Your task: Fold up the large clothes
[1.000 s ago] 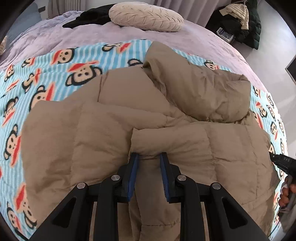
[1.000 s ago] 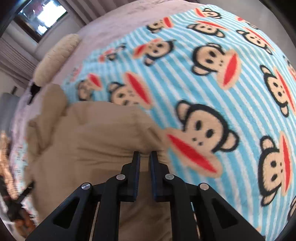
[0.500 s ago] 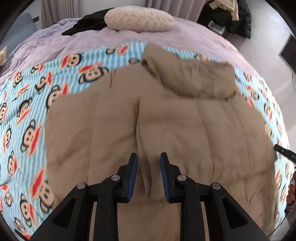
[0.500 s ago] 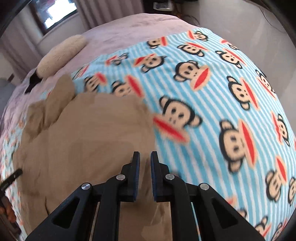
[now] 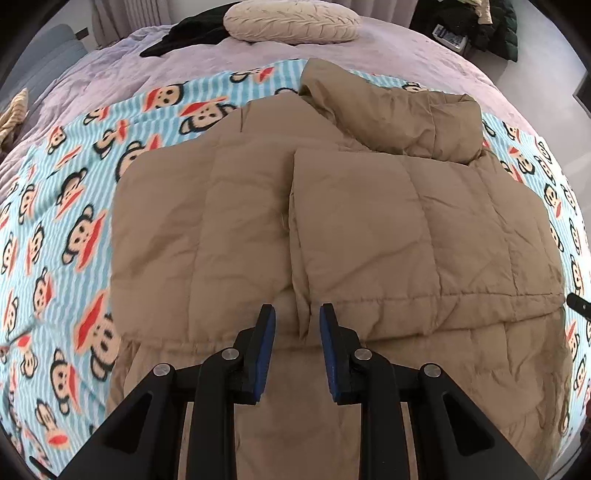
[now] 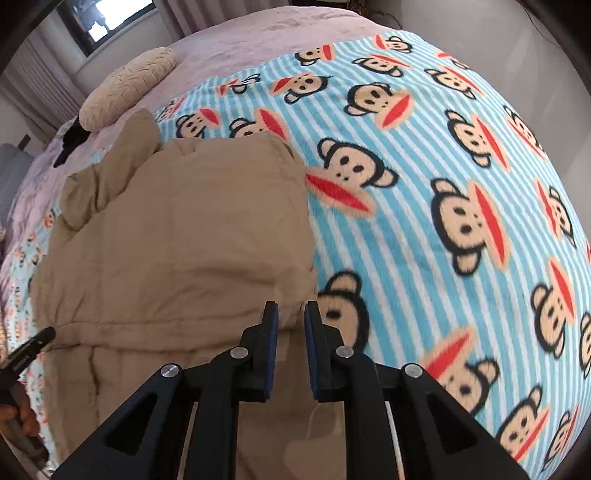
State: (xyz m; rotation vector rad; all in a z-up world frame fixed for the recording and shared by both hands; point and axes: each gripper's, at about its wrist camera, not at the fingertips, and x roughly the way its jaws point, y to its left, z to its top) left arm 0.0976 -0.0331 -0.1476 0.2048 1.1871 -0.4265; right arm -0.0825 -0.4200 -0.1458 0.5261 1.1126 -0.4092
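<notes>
- While the tan jacket point(image 5: 332, 221) lies flat on the monkey blanket point(image 5: 74, 206) on the bed, left gripper point(image 5: 297, 314): jaws narrowly apart, gripping nothing.
- Right gripper point(image 6: 291, 310): jaws just been opening, narrow gap, empty, over the jacket's right edge.

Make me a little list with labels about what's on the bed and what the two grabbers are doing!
bed cover: blue striped monkey blanket over a lilac bedspread
clothing: tan puffy jacket, lying flat, one side panel folded over the middle
hood: bunched at the jacket's far end
pillow: cream round cushion near the bed's far end
left gripper: jaws apart above a ridge of jacket fabric; grip unclear
right gripper: jaws just been opening, a little apart over the jacket's edge, not pinching
</notes>
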